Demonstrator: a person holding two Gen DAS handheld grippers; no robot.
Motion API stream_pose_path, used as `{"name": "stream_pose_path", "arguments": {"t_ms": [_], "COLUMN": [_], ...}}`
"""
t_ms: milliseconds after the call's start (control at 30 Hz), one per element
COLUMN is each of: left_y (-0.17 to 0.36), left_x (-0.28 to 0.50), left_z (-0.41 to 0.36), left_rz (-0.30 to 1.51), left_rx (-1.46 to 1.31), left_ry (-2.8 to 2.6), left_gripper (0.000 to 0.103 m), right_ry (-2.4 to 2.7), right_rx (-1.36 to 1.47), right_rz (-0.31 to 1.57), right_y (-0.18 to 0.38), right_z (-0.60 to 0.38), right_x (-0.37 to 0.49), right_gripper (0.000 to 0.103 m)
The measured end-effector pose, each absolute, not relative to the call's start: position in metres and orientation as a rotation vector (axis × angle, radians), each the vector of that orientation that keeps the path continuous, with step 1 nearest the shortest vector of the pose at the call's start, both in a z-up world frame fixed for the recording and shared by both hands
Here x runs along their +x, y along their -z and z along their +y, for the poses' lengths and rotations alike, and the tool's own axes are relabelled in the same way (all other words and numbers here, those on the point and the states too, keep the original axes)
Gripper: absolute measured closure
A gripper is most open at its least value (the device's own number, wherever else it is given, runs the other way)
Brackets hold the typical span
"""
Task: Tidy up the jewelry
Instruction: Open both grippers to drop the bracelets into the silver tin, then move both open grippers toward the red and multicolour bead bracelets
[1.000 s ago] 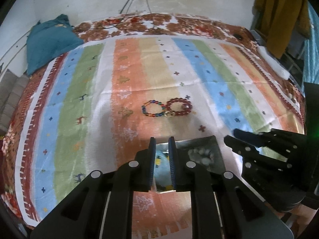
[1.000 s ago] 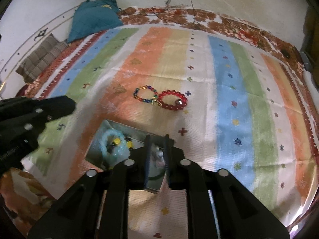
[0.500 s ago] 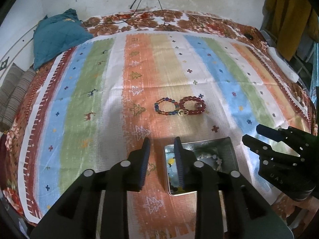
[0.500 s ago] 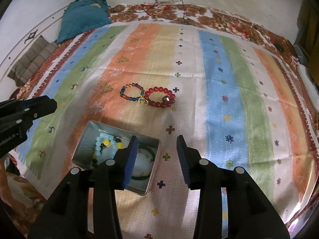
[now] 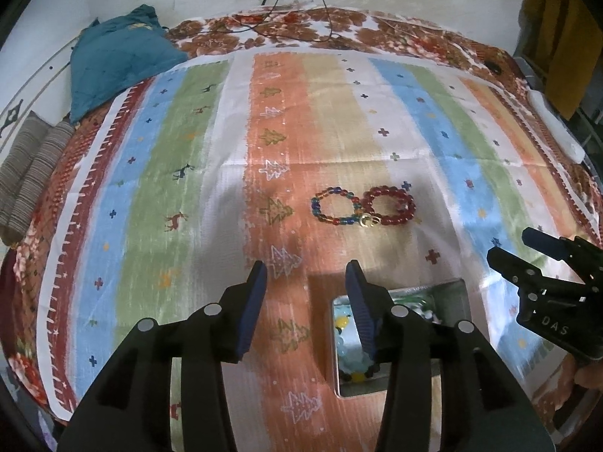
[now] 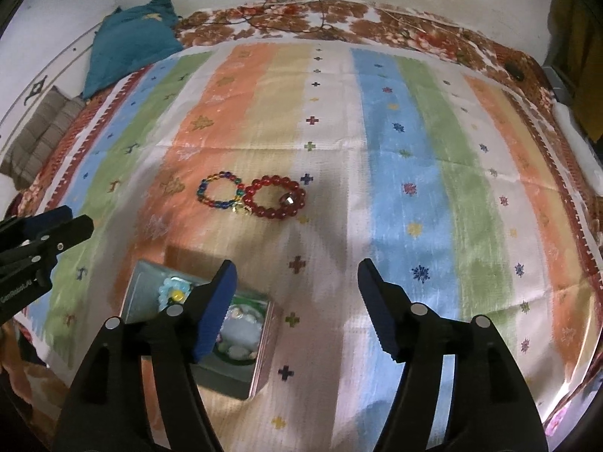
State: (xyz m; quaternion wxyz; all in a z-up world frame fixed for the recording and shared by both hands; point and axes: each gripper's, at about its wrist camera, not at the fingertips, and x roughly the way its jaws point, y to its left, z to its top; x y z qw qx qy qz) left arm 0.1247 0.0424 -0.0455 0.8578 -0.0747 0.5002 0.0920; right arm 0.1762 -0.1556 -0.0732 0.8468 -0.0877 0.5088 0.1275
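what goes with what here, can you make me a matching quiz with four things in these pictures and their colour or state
Things:
1. metal tin
2. bracelet with the silver bead
3. bracelet with the gold charm
4. cushion

Descriptions:
A. teal, at the far left corner of the bed
B. all red beads
C. open, already holding beaded pieces
D. mixed blue, red, green and yellow beads

Pairs: 1-C, 2-B, 3-D, 4-A
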Motion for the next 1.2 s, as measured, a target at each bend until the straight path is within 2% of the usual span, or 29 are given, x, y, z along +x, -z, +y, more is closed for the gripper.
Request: {"name": "stream_pose_path", "arguments": {"t_ms": [667, 1200], "left_y": [0.072, 0.1], "left_x": [0.174, 0.208], "left_z": [0.053, 0.06], "left_rz": [1.127, 1.193], "left_rx": [-0.138, -0.131], "left_ry": [-0.234, -0.236], "left_gripper": [0.054, 0.053], "right_ry": [-0.247, -0.236], "right_rx": [-0.207, -0.269], "right_rz": [1.092, 1.132], "right_y": [0.091, 0.119], "right_z": [-0.141, -0.132], "right_x": [0.231, 0.263], "right_gripper": [0.024, 0.024]}}
